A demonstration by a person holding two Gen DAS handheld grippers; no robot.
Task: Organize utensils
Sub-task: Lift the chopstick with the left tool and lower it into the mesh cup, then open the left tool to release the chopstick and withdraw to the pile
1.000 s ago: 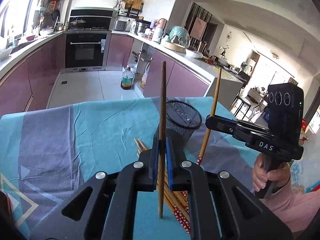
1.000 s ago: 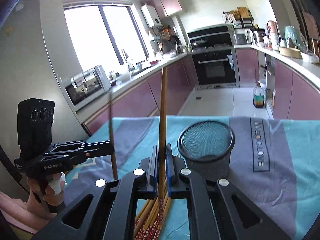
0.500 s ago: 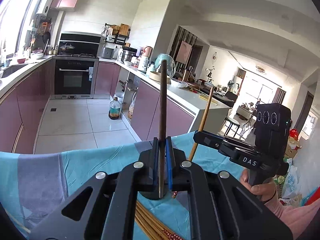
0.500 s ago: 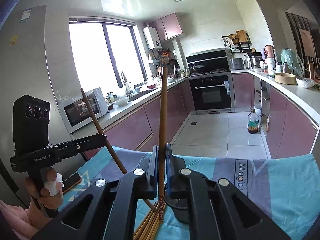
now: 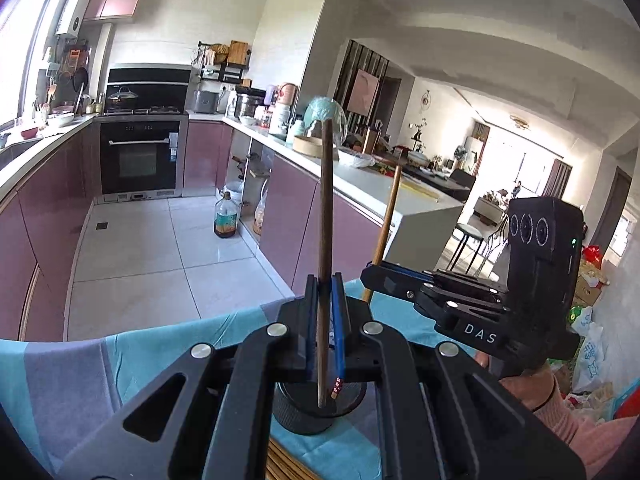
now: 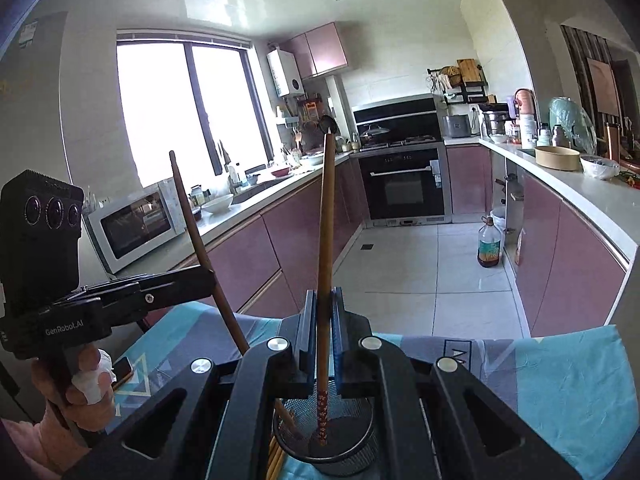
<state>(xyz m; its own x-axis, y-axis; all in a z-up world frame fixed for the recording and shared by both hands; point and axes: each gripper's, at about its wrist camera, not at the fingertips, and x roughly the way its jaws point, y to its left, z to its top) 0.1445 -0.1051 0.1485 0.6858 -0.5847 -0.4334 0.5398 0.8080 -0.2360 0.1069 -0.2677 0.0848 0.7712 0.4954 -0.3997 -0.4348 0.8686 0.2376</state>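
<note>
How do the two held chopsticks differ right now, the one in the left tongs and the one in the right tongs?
The left chopstick is darker brown; the right chopstick is lighter and carries a red pattern at its lower end. In the right wrist view the left one leans, while the right one stands nearly upright. Both are clamped in shut tongs, left tongs and right tongs, with lower ends at the black mesh cup.

Each camera sits just behind its own jaws and looks forward and slightly down over the table (image 5: 120,364) into the kitchen. The left view faces right, catching the right gripper (image 5: 372,280); the right view faces left, catching the left gripper (image 6: 208,276). Both share the mesh cup (image 6: 352,456) and the oven (image 5: 140,156).
</note>
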